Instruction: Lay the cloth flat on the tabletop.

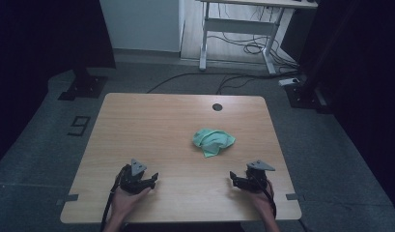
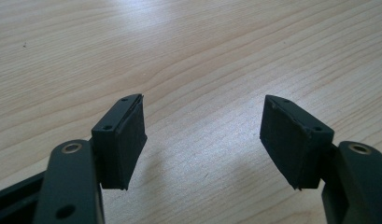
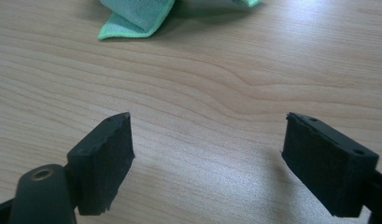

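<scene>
Here both grippers, left (image 1: pixel 148 182) and right (image 1: pixel 237 180), rest with fingers spread, empty; green cloth (image 1: pixel 213 141) lies unobstructed beyond.

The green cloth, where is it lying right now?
In the high view the green cloth lies crumpled right of the table's middle, apart from and beyond the right gripper.

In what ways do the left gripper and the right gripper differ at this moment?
The left gripper rests at the table's near left, the right gripper at its near right. The right gripper lies closer to the crumpled green cloth; the left gripper has bare wood ahead. Both have open jaws holding nothing, pointing inward toward each other.
</scene>
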### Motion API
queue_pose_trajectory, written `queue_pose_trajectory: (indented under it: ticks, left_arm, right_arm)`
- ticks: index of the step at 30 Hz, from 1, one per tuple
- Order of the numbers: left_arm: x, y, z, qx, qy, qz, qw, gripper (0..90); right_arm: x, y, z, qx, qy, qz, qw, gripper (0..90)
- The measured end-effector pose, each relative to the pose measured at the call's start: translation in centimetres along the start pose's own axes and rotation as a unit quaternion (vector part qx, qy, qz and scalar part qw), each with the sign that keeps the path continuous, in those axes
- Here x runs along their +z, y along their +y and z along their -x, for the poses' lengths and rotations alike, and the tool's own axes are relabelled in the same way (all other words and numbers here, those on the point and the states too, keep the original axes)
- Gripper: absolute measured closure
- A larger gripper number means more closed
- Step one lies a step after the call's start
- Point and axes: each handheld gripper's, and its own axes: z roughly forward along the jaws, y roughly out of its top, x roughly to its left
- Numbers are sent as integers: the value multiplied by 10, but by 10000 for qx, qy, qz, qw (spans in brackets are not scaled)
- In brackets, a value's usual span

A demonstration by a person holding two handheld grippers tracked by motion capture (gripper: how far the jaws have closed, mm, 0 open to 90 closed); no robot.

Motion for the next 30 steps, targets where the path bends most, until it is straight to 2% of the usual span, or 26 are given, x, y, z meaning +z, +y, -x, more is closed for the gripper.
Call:
queue_pose_trajectory:
  ticks: [20,30]
  left_arm:
    - [-2,6,3,-68,-104,126,9998,344]
    - [0,14,9,19,-174,160,9997,351]
  right_arm:
    - [-4,5,-1,-40,72,221,9997,266]
    - [-3,9,-3,-101,111,248,9996,280]
